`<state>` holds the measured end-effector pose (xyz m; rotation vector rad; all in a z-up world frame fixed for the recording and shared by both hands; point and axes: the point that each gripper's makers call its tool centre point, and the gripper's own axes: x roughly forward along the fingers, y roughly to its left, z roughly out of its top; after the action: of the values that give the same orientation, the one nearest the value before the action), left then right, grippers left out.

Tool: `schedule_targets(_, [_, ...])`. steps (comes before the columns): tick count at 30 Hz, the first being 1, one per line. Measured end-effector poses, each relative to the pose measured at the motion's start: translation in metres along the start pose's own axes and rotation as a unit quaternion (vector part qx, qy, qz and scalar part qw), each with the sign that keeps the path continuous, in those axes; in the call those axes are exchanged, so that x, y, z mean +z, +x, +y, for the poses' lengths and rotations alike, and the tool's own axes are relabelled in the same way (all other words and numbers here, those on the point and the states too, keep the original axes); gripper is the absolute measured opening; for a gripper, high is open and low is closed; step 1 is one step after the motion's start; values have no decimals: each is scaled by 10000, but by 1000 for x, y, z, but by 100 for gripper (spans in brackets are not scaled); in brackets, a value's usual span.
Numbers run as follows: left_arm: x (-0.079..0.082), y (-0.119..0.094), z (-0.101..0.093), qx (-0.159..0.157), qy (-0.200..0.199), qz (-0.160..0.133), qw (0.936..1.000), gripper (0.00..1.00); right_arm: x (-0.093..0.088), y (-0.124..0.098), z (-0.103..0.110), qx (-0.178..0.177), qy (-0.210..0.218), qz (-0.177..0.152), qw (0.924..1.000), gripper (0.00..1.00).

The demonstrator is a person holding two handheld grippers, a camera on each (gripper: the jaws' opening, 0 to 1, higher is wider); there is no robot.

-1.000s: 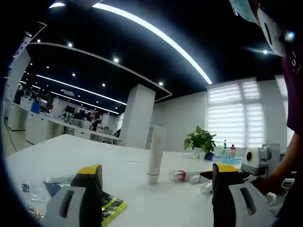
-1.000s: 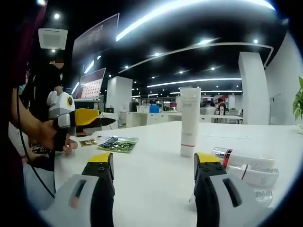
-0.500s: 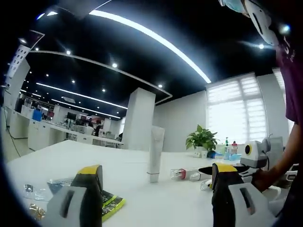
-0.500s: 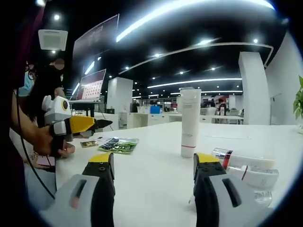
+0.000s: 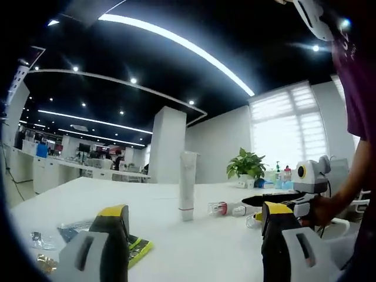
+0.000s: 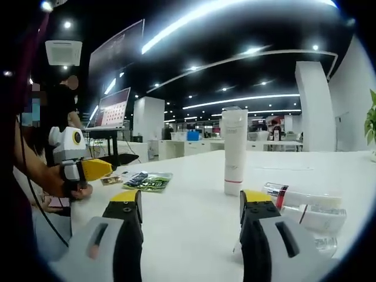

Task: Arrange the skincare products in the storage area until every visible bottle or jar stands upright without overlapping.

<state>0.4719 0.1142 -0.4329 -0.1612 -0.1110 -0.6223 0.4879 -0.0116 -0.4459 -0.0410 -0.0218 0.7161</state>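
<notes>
A tall white tube (image 5: 187,185) (image 6: 234,151) with a red band near its base stands upright on the white table (image 6: 194,200). Beside it lie a clear bottle with a red collar (image 5: 220,208) (image 6: 299,197) and a white bottle (image 5: 238,209) (image 6: 317,217), both on their sides. A third small clear item (image 6: 323,244) lies nearer. My left gripper (image 5: 194,220) (image 6: 108,164) is open and holds nothing, well short of the tube. My right gripper (image 6: 191,205) (image 5: 261,202) is open too, low over the table, with the lying bottles just to its right.
A green and yellow packet (image 5: 138,247) (image 6: 147,181) and small sachets (image 5: 41,238) (image 6: 110,180) lie on the table's left part. A potted plant (image 5: 247,167) and small bottles stand at the far end by the window. A person's hand (image 6: 64,188) holds the left gripper.
The left gripper has sunk lower and drawn back towards the person, as seen from the right gripper view. The right gripper and the products have stayed put.
</notes>
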Motion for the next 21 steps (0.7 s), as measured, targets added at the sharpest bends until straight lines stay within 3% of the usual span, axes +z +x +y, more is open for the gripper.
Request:
schedule_targets(5, [1, -1, 2, 42, 15, -17, 10000, 97, -1, 0, -2, -18, 26, 46, 10000, 67])
schedule_targets(7, [3, -1, 7, 60, -83, -116, 9999, 97, -10, 2, -4, -6, 139, 338, 9993, 68])
schedule_targets(21, [5, -1, 10, 80, -161, -195, 9996, 97, 17, 11, -20, 7, 81, 475, 9988, 69])
